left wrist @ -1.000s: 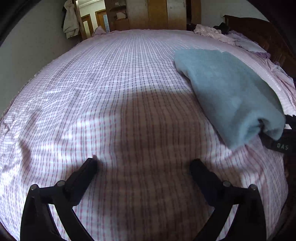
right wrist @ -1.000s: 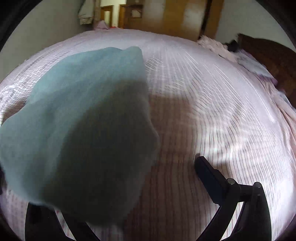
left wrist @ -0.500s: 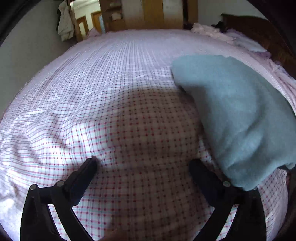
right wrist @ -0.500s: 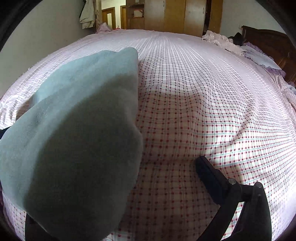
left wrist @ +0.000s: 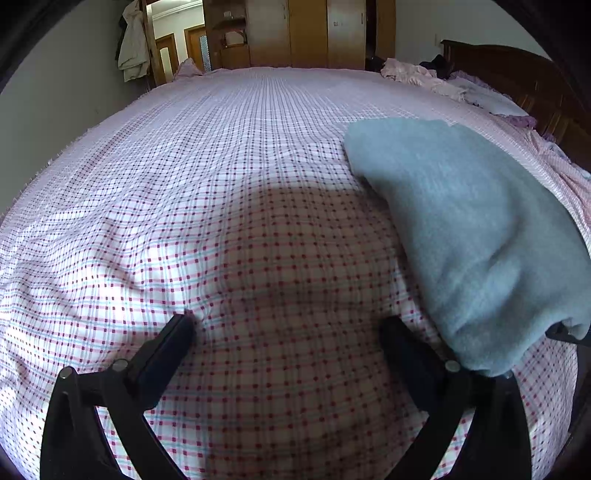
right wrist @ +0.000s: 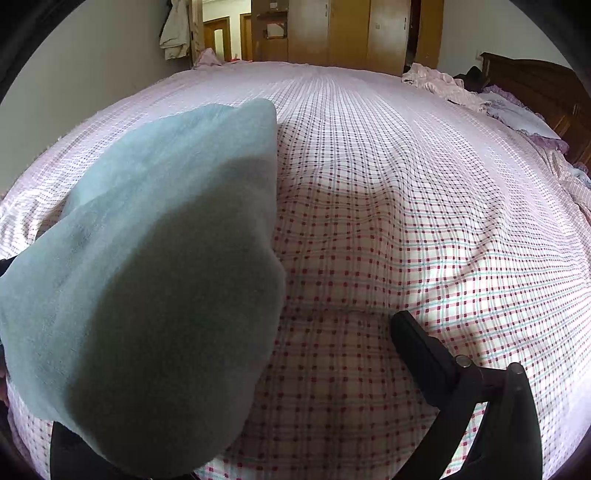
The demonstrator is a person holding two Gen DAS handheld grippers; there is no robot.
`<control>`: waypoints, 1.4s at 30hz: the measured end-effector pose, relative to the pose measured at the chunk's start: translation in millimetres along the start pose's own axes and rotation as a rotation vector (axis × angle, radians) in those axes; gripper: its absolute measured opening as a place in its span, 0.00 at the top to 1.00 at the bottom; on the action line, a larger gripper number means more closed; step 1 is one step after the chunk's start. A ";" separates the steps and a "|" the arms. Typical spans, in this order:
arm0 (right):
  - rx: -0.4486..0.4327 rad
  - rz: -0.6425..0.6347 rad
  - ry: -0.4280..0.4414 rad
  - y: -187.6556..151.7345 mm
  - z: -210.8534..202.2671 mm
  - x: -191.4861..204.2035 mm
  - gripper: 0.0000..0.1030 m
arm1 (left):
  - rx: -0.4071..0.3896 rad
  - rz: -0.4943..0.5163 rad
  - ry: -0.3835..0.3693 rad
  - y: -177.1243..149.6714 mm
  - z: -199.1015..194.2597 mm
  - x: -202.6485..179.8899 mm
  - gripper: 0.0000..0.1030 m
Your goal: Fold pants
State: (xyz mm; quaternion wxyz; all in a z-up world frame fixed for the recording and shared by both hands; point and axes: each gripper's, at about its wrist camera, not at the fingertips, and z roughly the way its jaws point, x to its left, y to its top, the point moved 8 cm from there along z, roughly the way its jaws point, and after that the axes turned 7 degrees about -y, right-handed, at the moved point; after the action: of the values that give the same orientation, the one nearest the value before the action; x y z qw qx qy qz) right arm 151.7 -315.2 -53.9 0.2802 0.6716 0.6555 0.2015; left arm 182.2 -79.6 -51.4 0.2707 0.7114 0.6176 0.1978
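Observation:
The folded grey-blue pants (left wrist: 469,229) lie on the checked bedsheet (left wrist: 229,177) to the right of my left gripper (left wrist: 284,328), which is open and empty just above the sheet. In the right wrist view the pants (right wrist: 147,277) fill the left half and cover the left finger of my right gripper (right wrist: 295,332). Only its right finger (right wrist: 421,343) shows, set wide from the hidden one, so the gripper is open. The near end of the pants drapes over the right gripper's left finger side.
A wooden headboard (left wrist: 517,77) and pink bedding (left wrist: 417,74) lie at the far right. A wardrobe (left wrist: 306,33) and a doorway with a hanging coat (left wrist: 131,48) stand beyond the bed's far edge. A grey wall (left wrist: 48,110) runs on the left.
Both grippers have pulled back and lowered slightly, so the pants look nearer and larger. The pants lie in the same place on the sheet. Both grippers stay open.

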 end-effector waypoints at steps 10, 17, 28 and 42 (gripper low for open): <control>0.000 0.001 0.000 -0.2 -0.1 0.2 0.04 | -0.006 0.000 0.004 -2.8 -3.3 4.2 0.00; 0.000 0.001 0.001 -0.5 -0.4 0.5 0.04 | -0.005 0.010 0.018 -1.2 -4.5 -0.2 0.00; 0.000 0.001 0.000 -0.4 -0.4 0.5 0.04 | -0.005 0.009 0.018 -1.8 -3.8 -3.6 0.00; 0.000 0.001 0.000 -0.4 -0.6 0.5 0.04 | -0.005 0.008 0.017 -2.0 -3.9 -3.8 0.00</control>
State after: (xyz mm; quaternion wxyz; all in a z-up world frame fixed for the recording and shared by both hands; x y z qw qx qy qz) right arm 151.0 -314.7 -53.8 0.2800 0.6719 0.6552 0.2019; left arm 177.7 -82.6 -49.4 0.2663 0.7116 0.6165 0.2065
